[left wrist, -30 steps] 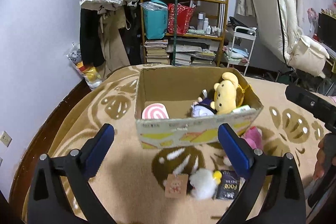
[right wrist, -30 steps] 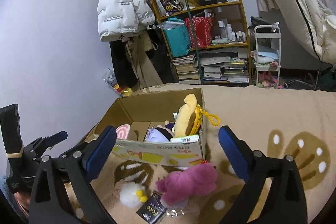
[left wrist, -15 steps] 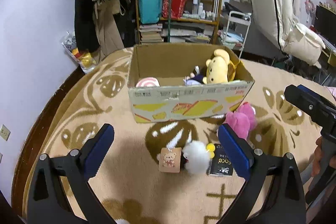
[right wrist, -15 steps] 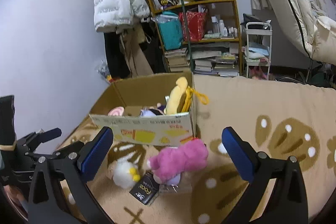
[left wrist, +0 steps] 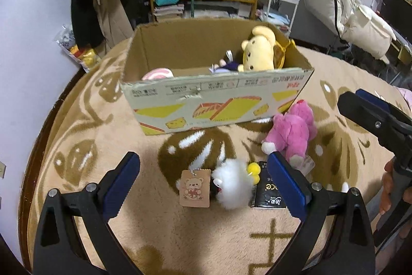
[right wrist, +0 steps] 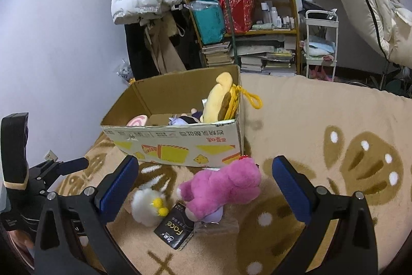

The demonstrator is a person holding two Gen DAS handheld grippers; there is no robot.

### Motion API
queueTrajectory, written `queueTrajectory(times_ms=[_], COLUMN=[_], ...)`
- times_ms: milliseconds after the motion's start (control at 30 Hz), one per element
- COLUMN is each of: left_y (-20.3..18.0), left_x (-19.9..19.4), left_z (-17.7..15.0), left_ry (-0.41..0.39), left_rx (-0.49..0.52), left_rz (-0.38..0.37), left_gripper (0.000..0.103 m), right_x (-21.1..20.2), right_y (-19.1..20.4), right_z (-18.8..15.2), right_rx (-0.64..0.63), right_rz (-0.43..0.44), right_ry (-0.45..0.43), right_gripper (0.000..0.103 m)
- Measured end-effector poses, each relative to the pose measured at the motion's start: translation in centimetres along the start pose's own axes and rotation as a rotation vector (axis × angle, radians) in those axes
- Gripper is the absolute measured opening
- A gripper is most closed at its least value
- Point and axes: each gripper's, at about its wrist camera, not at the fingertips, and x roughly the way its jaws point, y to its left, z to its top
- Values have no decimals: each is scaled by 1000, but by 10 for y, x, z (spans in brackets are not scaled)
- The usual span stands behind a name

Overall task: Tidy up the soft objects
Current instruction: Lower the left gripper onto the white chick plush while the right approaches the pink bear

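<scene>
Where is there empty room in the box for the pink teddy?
The cardboard box has bare floor in its middle and left, behind the pink swirl toy. Its right end is crowded by the yellow bear and a purple doll. On the blanket, the pink teddy crowds the white fluffy toy.

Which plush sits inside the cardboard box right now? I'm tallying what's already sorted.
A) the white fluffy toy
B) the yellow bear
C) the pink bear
B: the yellow bear stands inside the cardboard box, while the pink bear and white fluffy toy lie on the blanket in front.
</scene>
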Motion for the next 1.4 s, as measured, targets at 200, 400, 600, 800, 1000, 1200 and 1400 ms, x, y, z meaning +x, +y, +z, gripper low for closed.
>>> queueTrajectory(times_ms=[200,400,600,800,1000,1200,1400], left_y=[0,-6,-16,-18,-19,-14,-5], left_x=[27,45,59,72,83,87,95], left_z=[2,-1,-7,-11,-15,-14,-18], left_ry=[70,130,182,231,273,286,316], left_rx=[10,22,51,55,56,46,44], left_rz=[-28,-71,-84,-73,-45,-30,-19], left_gripper=[98,98,98,98,98,98,98], right_x=[20,36,58,76,91,95,97], right_y=[-3,-12,-24,-35,-43,-48,-52], right_z=[0,5,2,-2,-9,-12,-14], right_rx=[-31,-7,26,60,90,119,139], right_rz=[-57,-68,-91,-105,-122,-109,-106], right_ry=[20,36,81,125,179,193,200], right_gripper=[103,103,103,103,103,103,103])
